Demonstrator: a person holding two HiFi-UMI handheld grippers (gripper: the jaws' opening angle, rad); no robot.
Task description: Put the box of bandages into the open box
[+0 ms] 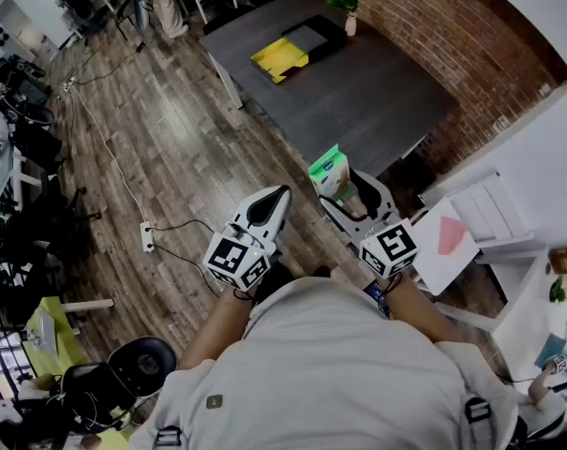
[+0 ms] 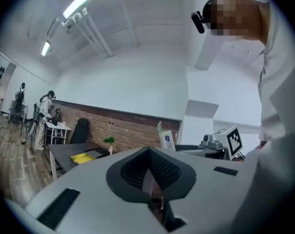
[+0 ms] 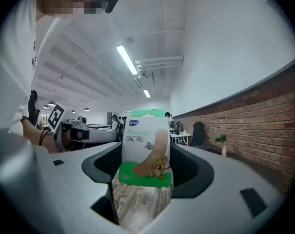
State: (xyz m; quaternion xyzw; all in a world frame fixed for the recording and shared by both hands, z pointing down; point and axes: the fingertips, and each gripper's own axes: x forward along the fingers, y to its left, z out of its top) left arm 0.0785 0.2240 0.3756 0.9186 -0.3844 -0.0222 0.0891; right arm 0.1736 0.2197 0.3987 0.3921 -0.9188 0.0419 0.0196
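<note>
Right gripper view: the box of bandages (image 3: 146,147) stands upright, clamped between the jaws of the right gripper (image 3: 147,172). The left gripper (image 2: 149,174) has its jaws pressed together.

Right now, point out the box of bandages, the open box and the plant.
box of bandages (image 3: 146,147): right gripper view, printed front face.
open box (image 1: 279,60): head view, yellow inside.
plant (image 1: 344,2): head view, leaves.

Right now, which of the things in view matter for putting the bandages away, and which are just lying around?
For the job: box of bandages, held in the right gripper; open box on the dark table.
Lying about: small plant; power strip on the floor; pink sheet.
</note>
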